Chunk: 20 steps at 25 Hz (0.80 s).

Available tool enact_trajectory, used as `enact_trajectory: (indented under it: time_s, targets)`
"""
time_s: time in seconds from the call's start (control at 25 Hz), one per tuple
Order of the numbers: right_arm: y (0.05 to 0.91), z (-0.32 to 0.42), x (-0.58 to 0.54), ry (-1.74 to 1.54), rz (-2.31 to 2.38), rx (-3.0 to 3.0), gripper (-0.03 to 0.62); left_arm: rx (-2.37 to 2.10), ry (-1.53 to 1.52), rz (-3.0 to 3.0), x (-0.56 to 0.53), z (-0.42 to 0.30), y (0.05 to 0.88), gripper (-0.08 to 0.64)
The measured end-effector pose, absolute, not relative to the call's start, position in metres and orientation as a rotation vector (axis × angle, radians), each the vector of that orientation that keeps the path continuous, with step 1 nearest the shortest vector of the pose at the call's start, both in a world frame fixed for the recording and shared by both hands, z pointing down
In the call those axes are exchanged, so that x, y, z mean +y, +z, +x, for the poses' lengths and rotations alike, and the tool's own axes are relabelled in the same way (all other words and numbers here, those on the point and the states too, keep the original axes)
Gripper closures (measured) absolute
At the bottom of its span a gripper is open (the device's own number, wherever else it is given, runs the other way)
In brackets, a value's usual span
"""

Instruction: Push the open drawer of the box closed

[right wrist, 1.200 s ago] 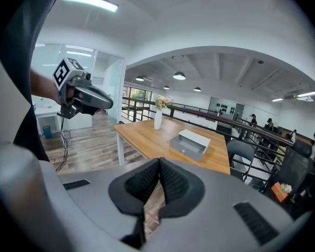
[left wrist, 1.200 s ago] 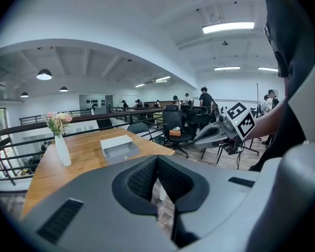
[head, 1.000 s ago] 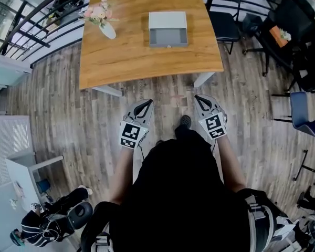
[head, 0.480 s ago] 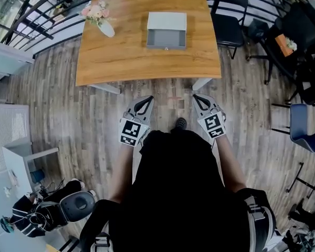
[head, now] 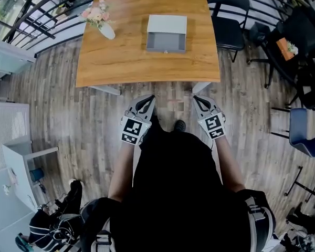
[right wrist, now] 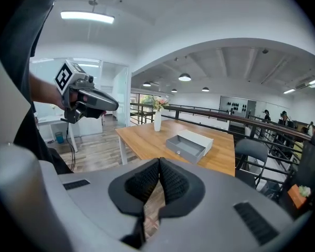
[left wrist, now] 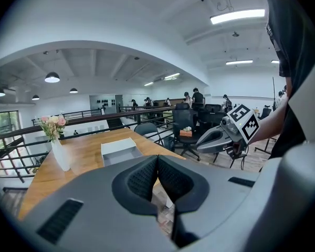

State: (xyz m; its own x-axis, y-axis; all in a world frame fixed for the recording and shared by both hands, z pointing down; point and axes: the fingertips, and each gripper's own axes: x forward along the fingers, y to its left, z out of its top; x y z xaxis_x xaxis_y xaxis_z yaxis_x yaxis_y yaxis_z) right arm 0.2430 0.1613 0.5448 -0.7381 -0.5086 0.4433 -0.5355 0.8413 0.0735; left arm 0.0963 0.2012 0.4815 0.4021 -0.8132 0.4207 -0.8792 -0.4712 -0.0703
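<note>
Low at the left, a person in dark clothes (head: 55, 226) on the plank floor has shifted down toward the bottom corner since a second ago. The wooden table (head: 126, 62) now lies squarer to the head view: its near edge runs almost level, where a second ago it slanted up to the right. On the table's left stands a white vase (head: 107, 30) of pink flowers. Well to its right is the box (head: 167, 23), pale grey, with its drawer (head: 166, 40) pulled out toward the person. The drawer shows a grey inside and a small knob on its front. Box and drawer lie as they did a second ago. A dark chair (head: 229, 16) stands just off the table's right side.

Short of the table, well apart from the box, both grippers hang over the floor much where they were. The left gripper (head: 147, 100) has its ribbed black pads pressed together with nothing between them. A dark shoe (head: 179, 125) shows between the two grippers, a little lower and further left than before. The right gripper (head: 197, 100) likewise has its jaws together, holding nothing. Each carries a marker cube (head: 132, 132) with a black-and-white square pattern, which bears no letters.
</note>
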Motion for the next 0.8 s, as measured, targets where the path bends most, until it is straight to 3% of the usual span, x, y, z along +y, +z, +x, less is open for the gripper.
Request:
enact_trajectory:
  time_s: [0.8]
  targets:
    - [0.536, 0.185, 0.077, 0.108, 0.914, -2.507, 0.575, -1.421, 0.600, 2.549, 0.109, 0.020, 0.477, 0.538]
